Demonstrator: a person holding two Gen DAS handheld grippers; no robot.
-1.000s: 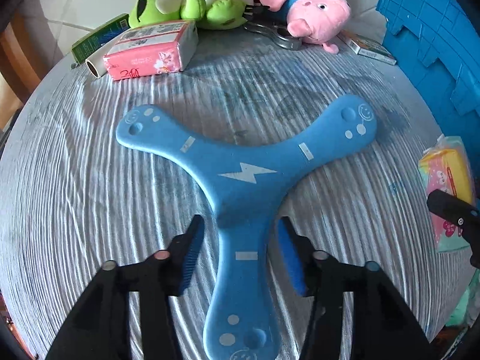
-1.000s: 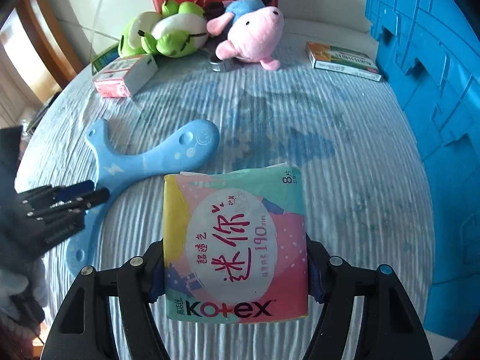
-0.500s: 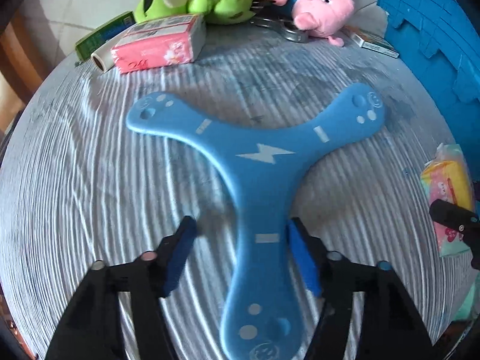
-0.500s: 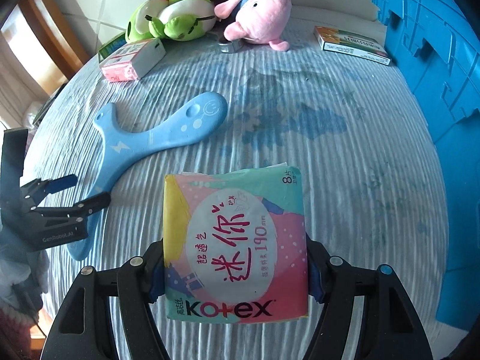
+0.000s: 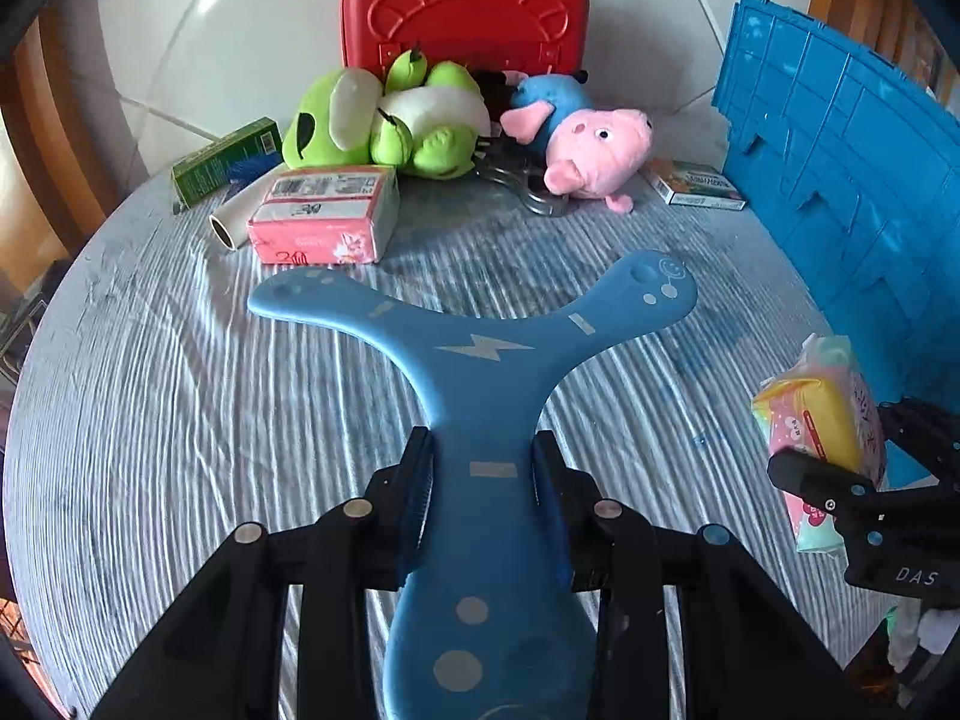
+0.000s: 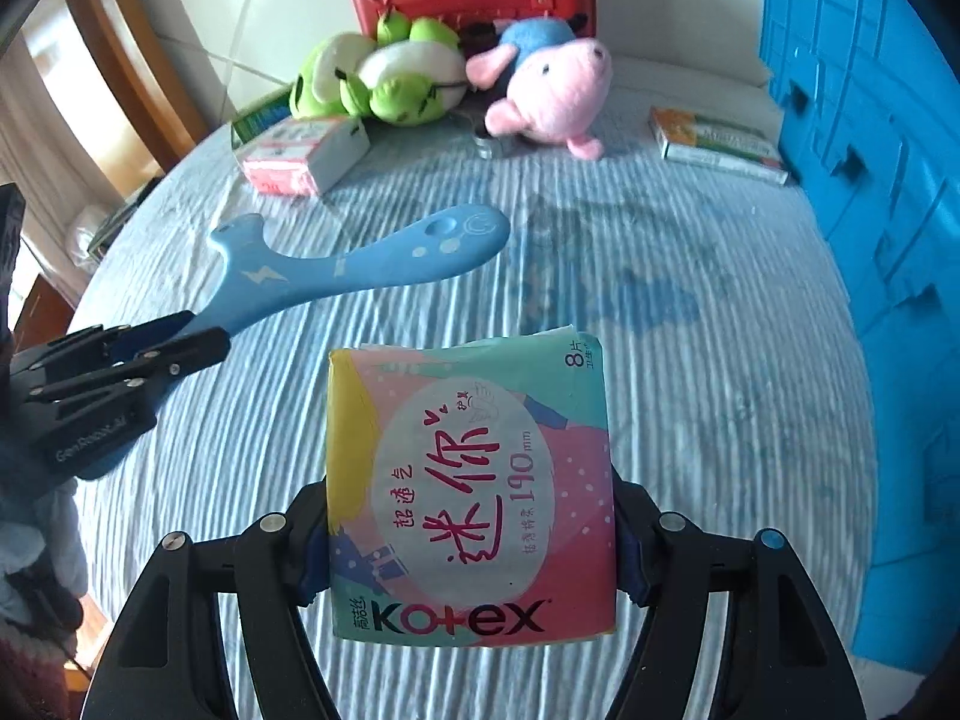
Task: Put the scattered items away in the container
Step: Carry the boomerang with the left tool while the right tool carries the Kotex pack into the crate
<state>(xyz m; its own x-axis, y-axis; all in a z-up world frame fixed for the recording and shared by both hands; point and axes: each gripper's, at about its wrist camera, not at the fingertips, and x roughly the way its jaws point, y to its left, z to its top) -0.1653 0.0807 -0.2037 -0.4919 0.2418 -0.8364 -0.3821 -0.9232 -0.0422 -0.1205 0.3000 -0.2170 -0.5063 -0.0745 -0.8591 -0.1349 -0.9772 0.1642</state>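
My left gripper is shut on one arm of a blue three-armed boomerang and holds it lifted off the striped cloth; it also shows in the right wrist view. My right gripper is shut on a pastel Kotex pad pack and holds it above the cloth; the pack shows at the right of the left wrist view. The blue crate stands at the right, and its wall shows in the right wrist view.
At the back lie a green plush, a pink pig plush, a red case, a pink tissue pack, a green box, a paper roll, metal keys and a flat box.
My left gripper has closed on the boomerang's near arm and raised it off the cloth, tilting the view upward. My right gripper still holds the pad pack.
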